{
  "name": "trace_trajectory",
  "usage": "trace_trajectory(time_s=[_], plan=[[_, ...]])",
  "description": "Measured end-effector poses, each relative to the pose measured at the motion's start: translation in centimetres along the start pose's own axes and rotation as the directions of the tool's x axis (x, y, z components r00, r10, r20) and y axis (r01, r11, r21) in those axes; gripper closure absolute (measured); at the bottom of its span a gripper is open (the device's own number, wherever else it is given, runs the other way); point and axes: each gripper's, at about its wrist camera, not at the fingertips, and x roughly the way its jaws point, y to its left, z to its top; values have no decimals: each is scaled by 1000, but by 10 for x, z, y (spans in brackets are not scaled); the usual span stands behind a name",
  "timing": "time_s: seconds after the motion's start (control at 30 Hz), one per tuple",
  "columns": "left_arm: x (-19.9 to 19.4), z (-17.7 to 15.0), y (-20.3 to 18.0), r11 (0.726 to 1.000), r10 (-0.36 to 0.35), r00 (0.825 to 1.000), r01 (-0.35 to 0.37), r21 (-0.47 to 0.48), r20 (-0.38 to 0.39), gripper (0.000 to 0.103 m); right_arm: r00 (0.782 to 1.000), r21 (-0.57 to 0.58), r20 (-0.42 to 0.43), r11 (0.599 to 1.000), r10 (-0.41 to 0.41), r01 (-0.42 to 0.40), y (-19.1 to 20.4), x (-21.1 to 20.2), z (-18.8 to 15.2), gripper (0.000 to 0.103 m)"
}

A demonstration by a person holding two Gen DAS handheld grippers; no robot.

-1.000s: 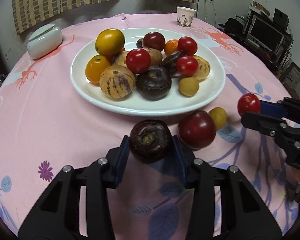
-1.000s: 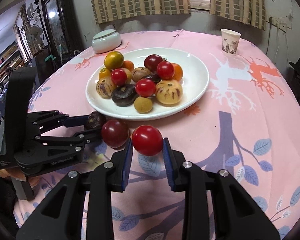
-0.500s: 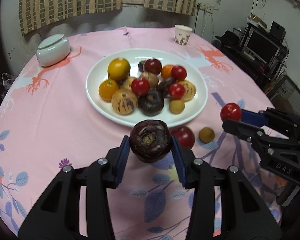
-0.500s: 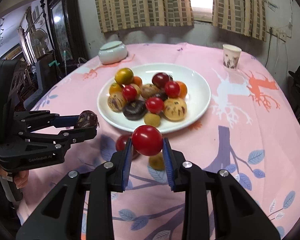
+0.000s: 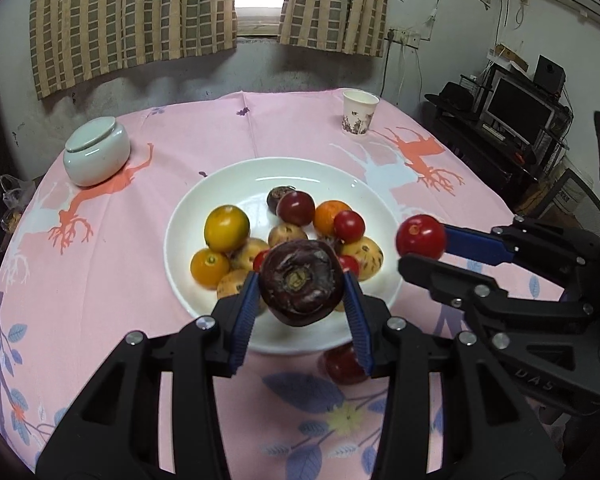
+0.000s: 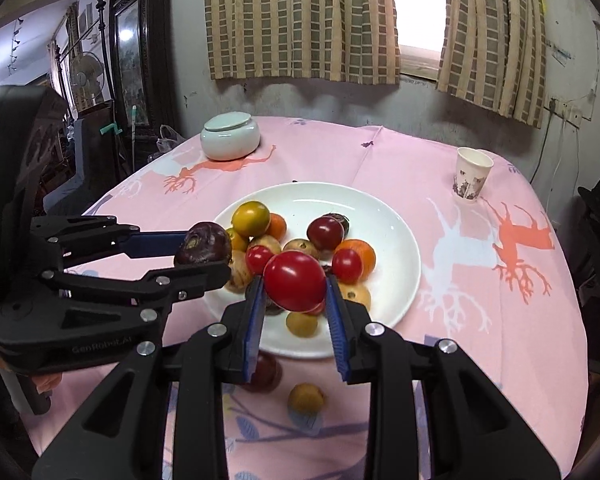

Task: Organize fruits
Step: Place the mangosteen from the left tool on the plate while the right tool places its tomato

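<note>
Nearest the cameras: left gripper is clamped on a dark purple fruit, stem end facing the lens. Right gripper is clamped on a red tomato. Both fruits sit between the blue pads, clear of the table.

Just under and behind the fingers, on the pink tablecloth: a dark red fruit and a small yellow-brown fruit, both off the plate, near its front rim.

Next out: white plate with the fruit pile crowded toward its near-left part; far half is bare.

Step in hand, my read: carry both fruits over the plate and set them down. Do it well: aim for bare plate, not the top of the pile, or they'll roll. Lower before releasing. Stagger the two drops; the grippers are close side by side.

Pose: both grippers pitched down toward the plate, left one at the left, right one at the right, fingertips over the near rim.

Far: lidded ceramic jar, paper cup.
</note>
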Motion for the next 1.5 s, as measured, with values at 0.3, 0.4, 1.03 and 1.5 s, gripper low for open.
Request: trace_trajectory(time_s=[0.3,0.4,1.03,1.5], plan=[[37,16,16,997,63,997,-64,-37,-40,60,999,26,-49,1000,0,1,-13,48,12,73],[48,19,21,996,74,996,-77,-54,-53,60,998,23,-57,1000,-7,8,-15,60,13,73],[35,23,34,985,133,991,-133,-114,-8,28,998,41,-57,999,-31,33,-26,49,11,70],[-13,-9,19,985,126,992,-122,-119,29,24,999,50,-33,998,-37,39,-23,-6,-30,46]])
